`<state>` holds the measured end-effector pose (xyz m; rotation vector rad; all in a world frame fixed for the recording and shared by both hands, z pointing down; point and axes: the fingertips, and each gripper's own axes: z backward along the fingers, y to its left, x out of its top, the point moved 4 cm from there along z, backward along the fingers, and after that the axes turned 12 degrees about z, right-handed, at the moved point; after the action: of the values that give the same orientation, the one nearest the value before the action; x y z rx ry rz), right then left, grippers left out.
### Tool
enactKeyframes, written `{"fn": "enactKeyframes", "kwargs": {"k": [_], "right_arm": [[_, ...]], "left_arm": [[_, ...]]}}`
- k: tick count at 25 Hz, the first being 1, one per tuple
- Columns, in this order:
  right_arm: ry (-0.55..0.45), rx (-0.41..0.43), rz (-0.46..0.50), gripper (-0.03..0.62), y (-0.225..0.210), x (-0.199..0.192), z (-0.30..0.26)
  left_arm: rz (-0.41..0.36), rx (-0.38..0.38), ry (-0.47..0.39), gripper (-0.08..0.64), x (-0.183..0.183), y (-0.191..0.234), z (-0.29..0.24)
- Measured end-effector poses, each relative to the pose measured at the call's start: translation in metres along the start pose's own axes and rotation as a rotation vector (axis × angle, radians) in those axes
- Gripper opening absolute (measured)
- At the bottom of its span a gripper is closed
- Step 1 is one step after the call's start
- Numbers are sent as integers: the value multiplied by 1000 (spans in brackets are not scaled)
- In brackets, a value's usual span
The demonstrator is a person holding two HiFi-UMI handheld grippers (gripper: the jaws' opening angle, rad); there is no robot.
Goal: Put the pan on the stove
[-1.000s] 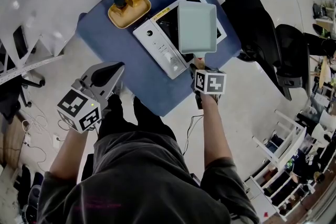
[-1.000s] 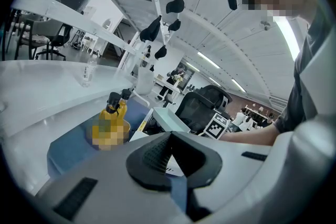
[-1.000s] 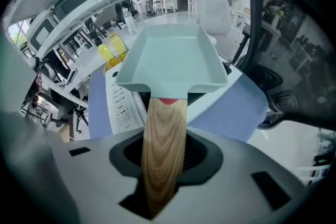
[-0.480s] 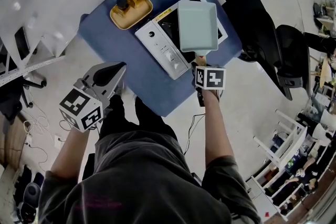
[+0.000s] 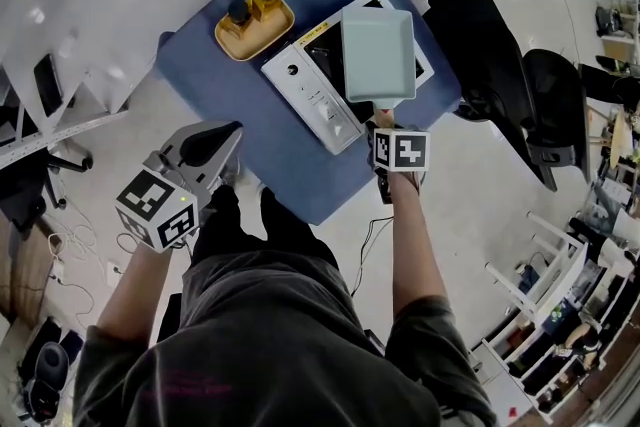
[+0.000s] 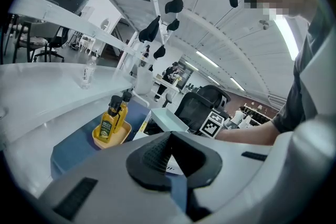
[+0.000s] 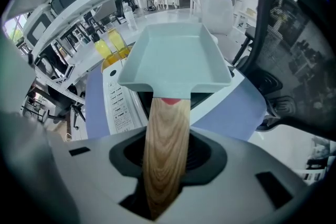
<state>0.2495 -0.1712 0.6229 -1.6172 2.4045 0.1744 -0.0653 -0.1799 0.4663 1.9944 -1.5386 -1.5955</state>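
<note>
Pan (image 5: 378,55) is clamped by its wooden handle (image 7: 165,139) in the right gripper (image 7: 167,165), over the stove (image 5: 312,100); contact cannot be told. It should be lowered flat and centred on the glass before release. Left gripper (image 6: 169,160) is closed, empty, well aside. The grip is shown only in the right gripper view, the overall layout only in the head view.
</note>
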Motion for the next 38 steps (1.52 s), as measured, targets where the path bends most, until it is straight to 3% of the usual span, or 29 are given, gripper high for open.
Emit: {"fn": "enactKeyframes", "kwargs": {"k": [19, 38], "right_arm": [[-98, 16, -27, 242, 6, -1, 16], [-332, -55, -133, 256, -2, -11, 75]], "left_arm": [[-72, -29, 37, 2, 5, -24, 5], [-163, -87, 74, 2, 15, -54, 4]]}}
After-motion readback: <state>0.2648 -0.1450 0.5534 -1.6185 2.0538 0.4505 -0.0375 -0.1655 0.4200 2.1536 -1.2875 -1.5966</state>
